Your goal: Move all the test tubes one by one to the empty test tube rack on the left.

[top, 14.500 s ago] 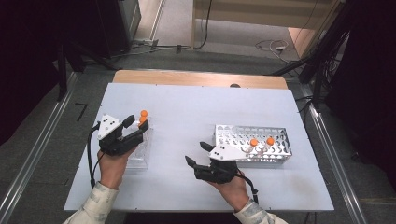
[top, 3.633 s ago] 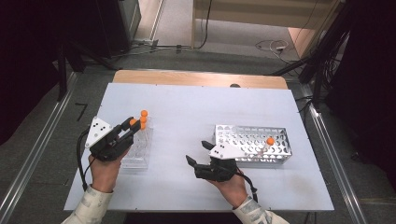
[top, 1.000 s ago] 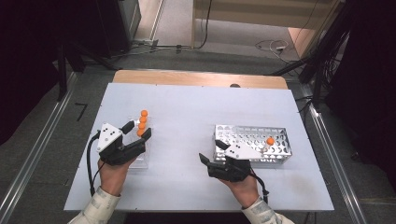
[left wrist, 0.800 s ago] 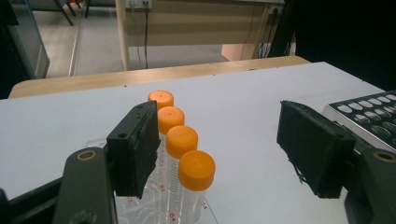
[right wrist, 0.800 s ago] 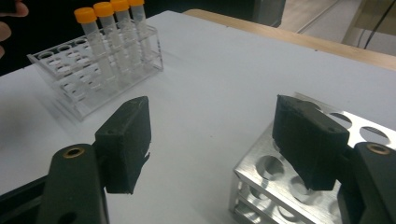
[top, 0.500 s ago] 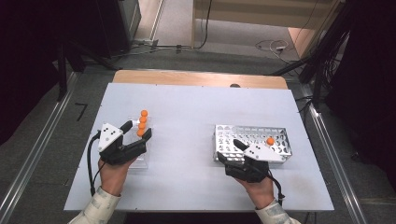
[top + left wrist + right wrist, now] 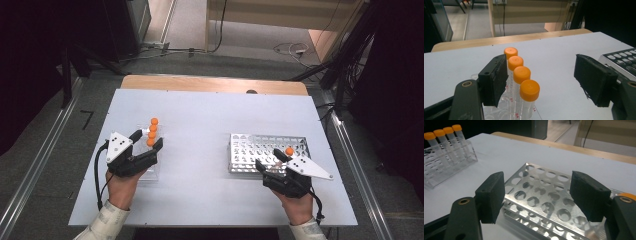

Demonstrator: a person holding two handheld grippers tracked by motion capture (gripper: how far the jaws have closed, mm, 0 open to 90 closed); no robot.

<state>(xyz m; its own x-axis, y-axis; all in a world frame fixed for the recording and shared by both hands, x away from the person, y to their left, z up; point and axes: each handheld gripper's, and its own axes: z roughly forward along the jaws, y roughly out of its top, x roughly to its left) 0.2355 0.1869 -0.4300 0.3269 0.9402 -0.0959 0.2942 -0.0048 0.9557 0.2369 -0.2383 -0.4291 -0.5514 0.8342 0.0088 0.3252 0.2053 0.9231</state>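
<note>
Several orange-capped tubes [image 7: 151, 132] stand in a row in a clear rack [image 7: 152, 171] at the table's left. My left gripper [image 7: 148, 139] is open around the row's near end. Its jaws have just been opening. In the left gripper view the tubes [image 7: 522, 74] stand between the jaws, close to the left pad, and are not pressed. My right gripper [image 7: 267, 158] is open and holds nothing over the front edge of a perforated metal rack [image 7: 260, 145]. One orange-capped tube [image 7: 289, 151] stands in that rack, beside the right jaw.
The white table [image 7: 200, 115] has a wooden strip along its far edge. In the right gripper view the metal rack [image 7: 541, 195] lies just ahead and the clear rack [image 7: 446, 162] with its tubes stands far left. Bare tabletop separates the two racks.
My right gripper has moved rightward along the front of the metal rack, closer to the single tube. The left hand has stayed where it was.
</note>
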